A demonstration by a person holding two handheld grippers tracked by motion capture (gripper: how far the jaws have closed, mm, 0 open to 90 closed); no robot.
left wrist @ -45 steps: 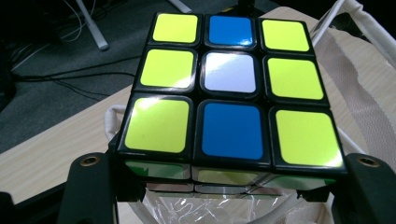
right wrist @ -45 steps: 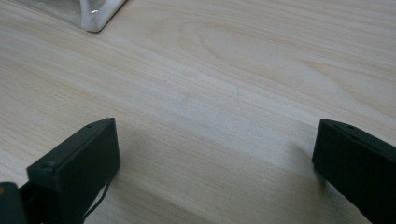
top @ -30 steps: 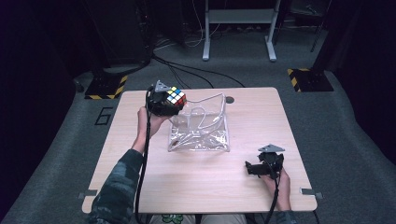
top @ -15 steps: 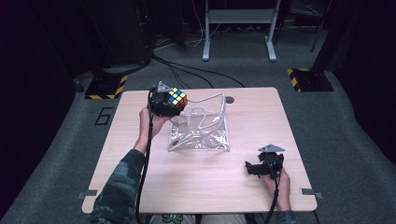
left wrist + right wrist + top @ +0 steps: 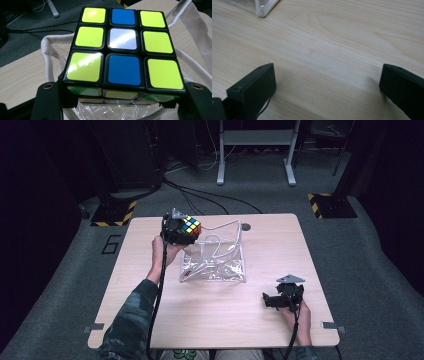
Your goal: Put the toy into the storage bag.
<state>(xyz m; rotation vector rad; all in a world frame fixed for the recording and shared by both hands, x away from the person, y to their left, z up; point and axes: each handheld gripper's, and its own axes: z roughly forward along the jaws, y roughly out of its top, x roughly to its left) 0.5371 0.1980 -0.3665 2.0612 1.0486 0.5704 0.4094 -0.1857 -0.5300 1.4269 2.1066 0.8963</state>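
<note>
Cube (image 5: 190, 226) is clamped between the left gripper (image 5: 179, 229) jaws, held above the far-left corner of the clear bag (image 5: 214, 262), over its open mouth. Left gripper view confirms: both black jaws press the cube's sides, top face yellow/blue with a white centre, and the bag's white cord handles (image 5: 48, 53) loop on either side and below.

Right gripper (image 5: 281, 299) sits on the table (image 5: 260, 330) off the bag's near-right corner, well apart from it; jaws wide open, nothing between them, bare wood in its own view.

Judged step: drop the cube into the bag.

How to do it cleanly:
- Bag mouth is floppy, with a handle draped across the opening. Bring the cube toward the bag's centre before lowering, so it doesn't land on the rim or catch a cord.
- Lower it inside the walls first, then release; a drop from this height could bounce out or tip the bag.
- Open the jaws fully, since the cube is a snug fit.
- Free right gripper could pin the bag's near edge if it slides.
</note>
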